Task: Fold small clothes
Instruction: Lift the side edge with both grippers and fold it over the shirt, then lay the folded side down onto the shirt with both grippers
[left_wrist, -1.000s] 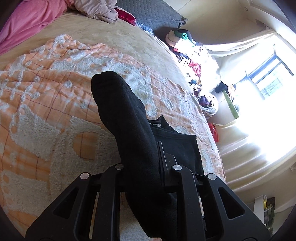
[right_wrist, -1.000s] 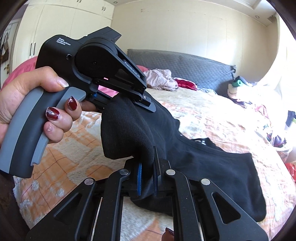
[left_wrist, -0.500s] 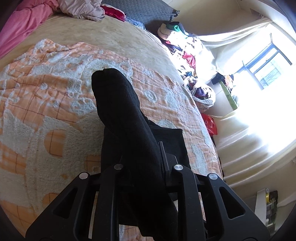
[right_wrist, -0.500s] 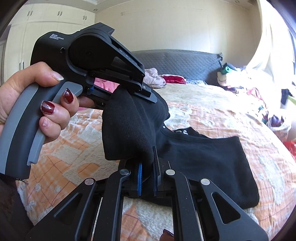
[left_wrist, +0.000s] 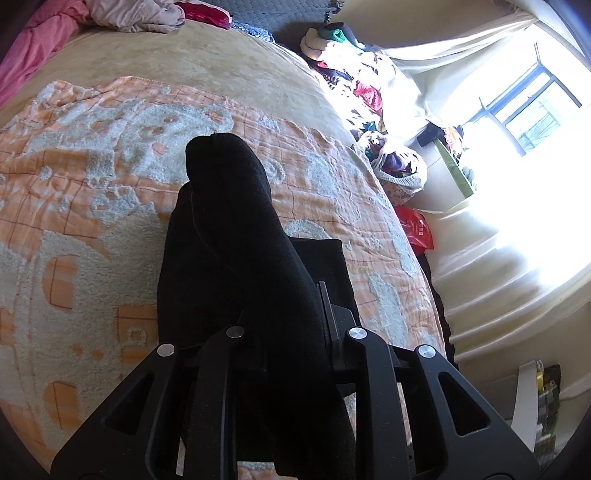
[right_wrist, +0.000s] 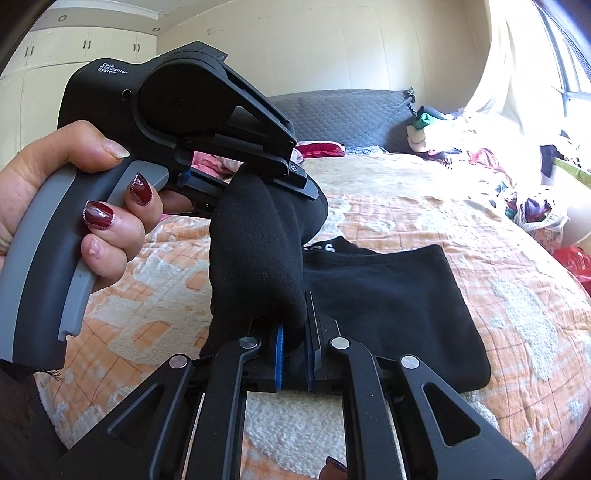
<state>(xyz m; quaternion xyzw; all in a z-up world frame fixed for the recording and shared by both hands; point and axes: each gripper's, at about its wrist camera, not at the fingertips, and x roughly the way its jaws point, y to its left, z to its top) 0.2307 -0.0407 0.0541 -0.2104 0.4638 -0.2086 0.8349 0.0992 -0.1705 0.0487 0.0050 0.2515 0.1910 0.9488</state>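
My right tool (right_wrist: 293, 354) is clenched on a bunched fold of the black garment (right_wrist: 388, 302), and my left tool (left_wrist: 291, 332), gripped in my left hand (right_wrist: 70, 195), pinches the same fold just beyond it, lifting it off the bed. The rest of the garment lies flat on the orange-and-white blanket (right_wrist: 498, 258). Farther off, a pile of clothes (left_wrist: 354, 74) sits beside the bed.

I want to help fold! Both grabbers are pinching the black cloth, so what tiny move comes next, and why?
Probably lower both grippers to lay the lifted fold flat. The left gripper and right gripper hold one edge of the black garment above its other half, already flat on the blanket.
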